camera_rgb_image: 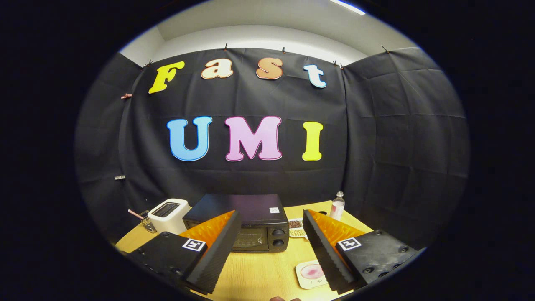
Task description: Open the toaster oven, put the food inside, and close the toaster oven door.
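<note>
Oven [250,225] sits on the table [259,271], near the back by the black wall. It is just past the fingers, and the left finger hides part of its front. The door looks shut, so the first job, opening it, is not done yet, I think. Two knobs are on the right side of its front.

The claw [271,251] is held up above the table with its fingers spread wide. Nothing is between them but bare table. I think it is held this way so it can go forward and reach the door.

A small plate [311,274] lies on the table close to the right finger, touching nothing else. It has something pink on it. That may be the food, but it is too small to tell. It waits out front, I think, so it is easy to pick up once the door is down.

A white toaster [169,215] stands just left of the oven. A cup [147,223] with a stick in it is left of that. A little bottle [337,205] stands to the right, near the wall. A small dish [296,228] with dark bits lies right beside the oven.
</note>
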A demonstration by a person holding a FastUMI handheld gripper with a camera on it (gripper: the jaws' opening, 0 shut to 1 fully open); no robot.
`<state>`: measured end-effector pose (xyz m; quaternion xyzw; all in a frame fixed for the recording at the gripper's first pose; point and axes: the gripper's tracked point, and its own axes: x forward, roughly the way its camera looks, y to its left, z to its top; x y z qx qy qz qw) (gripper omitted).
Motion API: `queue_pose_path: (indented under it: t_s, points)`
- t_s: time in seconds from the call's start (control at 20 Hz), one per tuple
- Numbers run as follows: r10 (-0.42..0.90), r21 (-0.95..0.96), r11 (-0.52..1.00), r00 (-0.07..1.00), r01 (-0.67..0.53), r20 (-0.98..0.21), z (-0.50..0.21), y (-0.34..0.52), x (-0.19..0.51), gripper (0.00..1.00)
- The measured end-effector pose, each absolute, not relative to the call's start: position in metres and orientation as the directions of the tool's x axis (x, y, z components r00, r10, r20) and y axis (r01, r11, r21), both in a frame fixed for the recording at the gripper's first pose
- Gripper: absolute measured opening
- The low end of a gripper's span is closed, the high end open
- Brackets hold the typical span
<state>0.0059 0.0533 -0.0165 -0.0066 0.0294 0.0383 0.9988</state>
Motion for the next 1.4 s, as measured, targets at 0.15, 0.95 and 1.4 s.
queue_pose_path:
  t_s: [0.15,0.95,1.4]
  points:
    - [0.082,-0.010,0.997,0.995,-0.083,-0.059,-0.016,0.062,0.011,0.99]
    - [0.188,0.018,0.982,0.967,-0.188,-0.172,-0.071,0.166,0.089,0.99]
    - [0.187,-0.025,0.979,0.939,-0.203,-0.288,-0.154,0.199,0.142,0.99]
